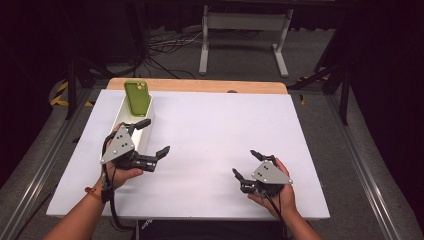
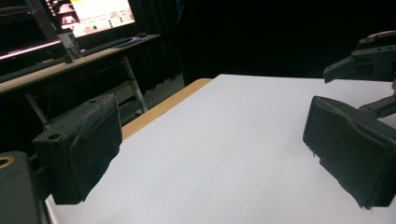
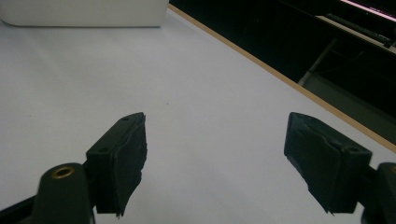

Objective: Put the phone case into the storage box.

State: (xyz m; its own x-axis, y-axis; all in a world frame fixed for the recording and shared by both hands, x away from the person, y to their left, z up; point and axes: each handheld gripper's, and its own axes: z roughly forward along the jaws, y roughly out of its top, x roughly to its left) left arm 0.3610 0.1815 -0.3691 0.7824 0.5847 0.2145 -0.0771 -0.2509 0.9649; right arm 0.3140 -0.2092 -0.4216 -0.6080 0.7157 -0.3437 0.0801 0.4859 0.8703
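- White tray (image 1: 120,116): stands at the left edge of the white table (image 1: 215,135), holding a green phone case (image 1: 137,97) that leans upright at its far end.
- Left gripper (image 1: 153,136): held in the left hand (image 1: 122,172) just right of the tray, jaws spread wide with nothing between them; its fingers (image 2: 79,149) frame bare tabletop.
- Right gripper (image 1: 245,162): held in the right hand (image 1: 275,195) near the table's front right, well apart from the tray, jaws apart and unloaded.
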